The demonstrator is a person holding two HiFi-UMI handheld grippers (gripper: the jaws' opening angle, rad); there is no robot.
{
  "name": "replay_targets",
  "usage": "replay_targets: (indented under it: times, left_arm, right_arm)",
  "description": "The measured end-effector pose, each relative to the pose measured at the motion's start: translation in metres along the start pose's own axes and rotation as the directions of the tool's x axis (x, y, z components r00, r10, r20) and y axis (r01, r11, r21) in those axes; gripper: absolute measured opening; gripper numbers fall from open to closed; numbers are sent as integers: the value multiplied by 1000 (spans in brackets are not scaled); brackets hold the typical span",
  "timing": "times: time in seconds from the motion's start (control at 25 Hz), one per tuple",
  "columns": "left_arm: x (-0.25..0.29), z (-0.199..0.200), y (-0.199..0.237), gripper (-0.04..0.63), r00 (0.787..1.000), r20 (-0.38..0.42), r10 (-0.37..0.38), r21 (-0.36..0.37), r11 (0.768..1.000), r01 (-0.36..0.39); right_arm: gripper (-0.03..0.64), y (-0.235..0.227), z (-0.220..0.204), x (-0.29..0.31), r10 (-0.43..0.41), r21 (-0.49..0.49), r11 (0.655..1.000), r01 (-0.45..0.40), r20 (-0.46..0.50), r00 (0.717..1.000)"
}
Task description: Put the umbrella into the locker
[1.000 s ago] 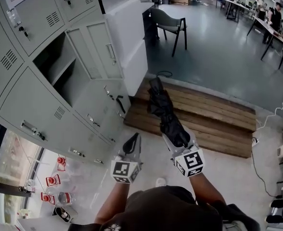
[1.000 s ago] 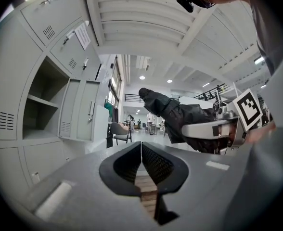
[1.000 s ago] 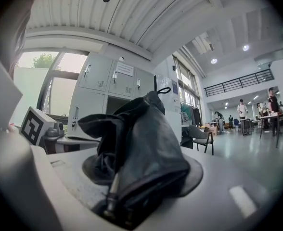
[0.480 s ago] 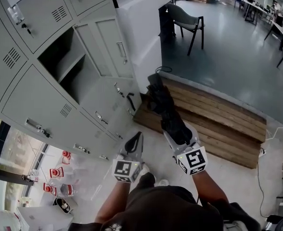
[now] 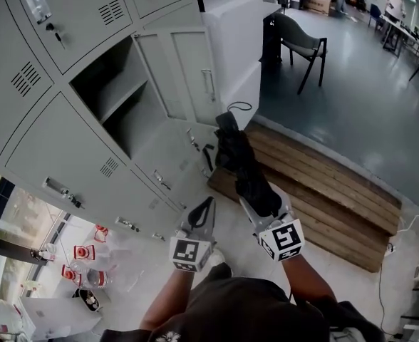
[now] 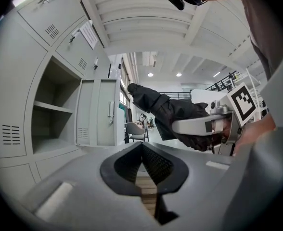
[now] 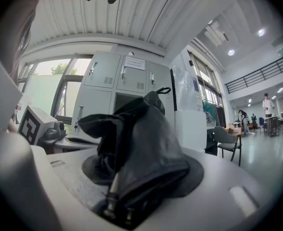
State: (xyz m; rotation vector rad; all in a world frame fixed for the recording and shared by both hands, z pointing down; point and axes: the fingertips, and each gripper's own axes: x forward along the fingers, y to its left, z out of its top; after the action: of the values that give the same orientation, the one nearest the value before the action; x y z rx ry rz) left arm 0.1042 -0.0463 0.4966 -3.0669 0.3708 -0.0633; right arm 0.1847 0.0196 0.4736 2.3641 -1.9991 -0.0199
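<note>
Right gripper (image 5: 261,199) fingers are clamping the umbrella (image 5: 236,157) (black, folded); left gripper (image 5: 204,206) fingers are sitting closed. The locker (image 5: 118,100) is standing open beside a wooden pallet (image 5: 323,191).

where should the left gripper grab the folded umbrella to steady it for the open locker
Probably the middle of the folded umbrella, coming in from its left side. The right gripper clamps the near end, so the narrow black bundle juts forward unsupported, and the left gripper sits just left of it. Its jaws are together, so open first.
</note>
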Motion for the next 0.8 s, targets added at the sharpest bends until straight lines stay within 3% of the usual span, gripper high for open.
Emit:
replay_targets:
  times: [0.8]
  left_arm:
    - [11, -10, 183, 5, 984, 6, 180, -27, 983, -180]
  right_arm:
    - [236, 59, -11, 176, 192, 14, 981, -191, -49, 980]
